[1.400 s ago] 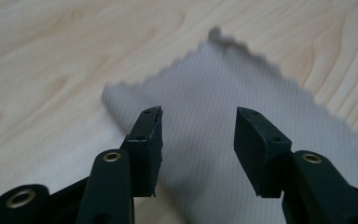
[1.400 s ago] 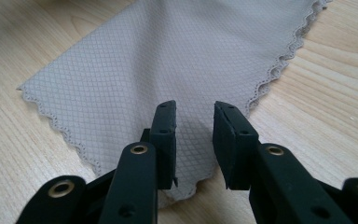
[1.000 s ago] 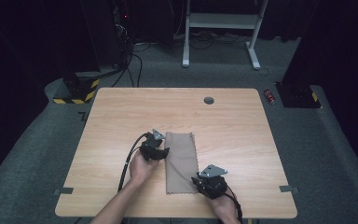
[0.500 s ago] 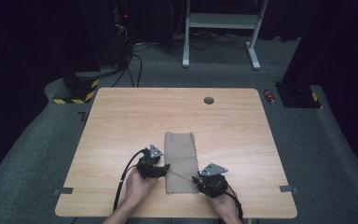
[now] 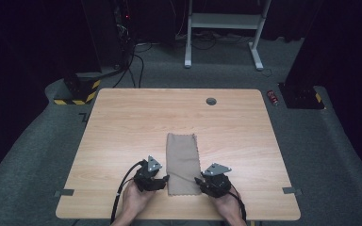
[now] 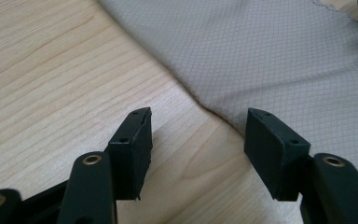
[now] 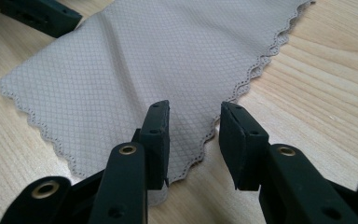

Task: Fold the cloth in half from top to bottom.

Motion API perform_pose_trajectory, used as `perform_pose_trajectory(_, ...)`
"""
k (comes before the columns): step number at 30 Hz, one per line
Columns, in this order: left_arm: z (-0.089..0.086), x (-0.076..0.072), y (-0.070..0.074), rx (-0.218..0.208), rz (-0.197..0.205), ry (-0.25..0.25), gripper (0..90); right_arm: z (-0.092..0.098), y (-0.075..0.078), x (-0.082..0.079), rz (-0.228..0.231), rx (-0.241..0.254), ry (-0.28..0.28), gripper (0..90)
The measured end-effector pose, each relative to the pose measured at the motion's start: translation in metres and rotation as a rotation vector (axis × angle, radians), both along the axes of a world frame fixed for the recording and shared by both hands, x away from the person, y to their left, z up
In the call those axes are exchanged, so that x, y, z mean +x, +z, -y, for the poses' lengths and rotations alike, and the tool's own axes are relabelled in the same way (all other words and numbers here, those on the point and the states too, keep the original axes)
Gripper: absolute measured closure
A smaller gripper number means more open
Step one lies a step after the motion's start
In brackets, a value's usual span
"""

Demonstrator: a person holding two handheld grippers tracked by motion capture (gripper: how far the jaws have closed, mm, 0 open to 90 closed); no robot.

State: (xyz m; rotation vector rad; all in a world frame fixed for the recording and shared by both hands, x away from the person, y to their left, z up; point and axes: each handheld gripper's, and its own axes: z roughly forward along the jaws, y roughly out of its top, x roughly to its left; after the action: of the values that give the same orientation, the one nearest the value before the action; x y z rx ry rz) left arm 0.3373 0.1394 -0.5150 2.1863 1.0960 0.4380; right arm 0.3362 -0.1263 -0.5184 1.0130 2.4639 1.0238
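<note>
- Dark walls and grey carpet surround my work surface, a pale wood-grain table (image 5: pixel 122 132) with rounded corners that fills the middle of the high view; a small round dark grommet (image 5: pixel 211 100) sits near its upper edge.
- Beyond it, at the top of the frame, I see a white metal stand (image 5: pixel 224 28) and, at upper left, a yellow-and-black striped block (image 5: pixel 75 96).
- I find the cloth (image 5: pixel 183 162), a beige rectangle lying flat just below the centre of the high view, long side running up the frame.
- Close up, its weave reads as a fine diamond grid, matte and thin, with a scalloped, stitched edge.
- My left gripper (image 5: pixel 165 178) sits at the cloth's lower left corner in the high view; its jaws have just been opening and stand released, with bare wood and the cloth's edge in the gap and neither pad pressing.
- In the left gripper view (image 6: pixel 198 135) the black pads look blocky and smooth.
- My right gripper (image 5: pixel 199 180) rests at the cloth's lower right corner.
- In the right gripper view (image 7: pixel 193 140) its jaws are apart too, having just been opening, straddling the wavy edge without pinching it.
</note>
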Motion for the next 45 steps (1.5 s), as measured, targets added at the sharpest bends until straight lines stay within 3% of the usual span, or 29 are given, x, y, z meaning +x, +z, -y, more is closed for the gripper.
perform_pose_trajectory(3, -0.004, 0.001, 0.000, -0.008, -0.001, 0.007, 41.4, 0.002, 0.003, 0.004, -0.012, 0.027, 0.000, 63.0)
perform_pose_trajectory(4, -0.007, 0.003, -0.001, -0.034, -0.007, 0.019, 41.2, 0.003, 0.004, 0.005, -0.008, 0.029, 0.001, 63.0)
perform_pose_trajectory(11, -0.019, 0.018, -0.003, -0.109, -0.018, 0.079, 38.8, 0.005, 0.007, 0.021, -0.016, 0.071, -0.041, 57.8)
perform_pose_trajectory(17, -0.023, 0.030, -0.003, -0.133, -0.027, 0.109, 37.4, -0.001, 0.008, 0.034, -0.032, 0.089, -0.033, 57.0)
perform_pose_trajectory(24, -0.020, 0.048, 0.000, -0.113, -0.035, 0.095, 35.9, -0.008, 0.009, 0.048, -0.041, 0.102, -0.040, 64.1)
perform_pose_trajectory(30, -0.012, 0.068, 0.012, -0.138, -0.023, 0.088, 36.9, -0.014, 0.009, 0.060, -0.050, 0.087, -0.044, 74.6)
perform_pose_trajectory(35, -0.008, 0.089, 0.014, -0.152, -0.018, 0.128, 39.8, -0.020, 0.013, 0.075, -0.045, 0.079, -0.059, 80.0)
perform_pose_trajectory(36, -0.005, 0.099, 0.014, -0.136, -0.033, 0.142, 40.7, -0.024, 0.015, 0.081, -0.034, 0.075, -0.059, 80.9)
perform_pose_trajectory(41, 0.001, 0.115, 0.013, -0.107, -0.034, 0.159, 41.9, -0.031, 0.015, 0.099, -0.027, 0.078, -0.086, 82.0)
perform_pose_trajectory(42, 0.002, 0.117, 0.013, -0.118, -0.024, 0.168, 41.9, -0.031, 0.015, 0.099, -0.027, 0.078, -0.086, 82.0)
perform_pose_trajectory(45, 0.006, 0.125, 0.010, -0.093, -0.038, 0.189, 42.2, -0.034, 0.013, 0.109, -0.025, 0.082, -0.117, 81.9)
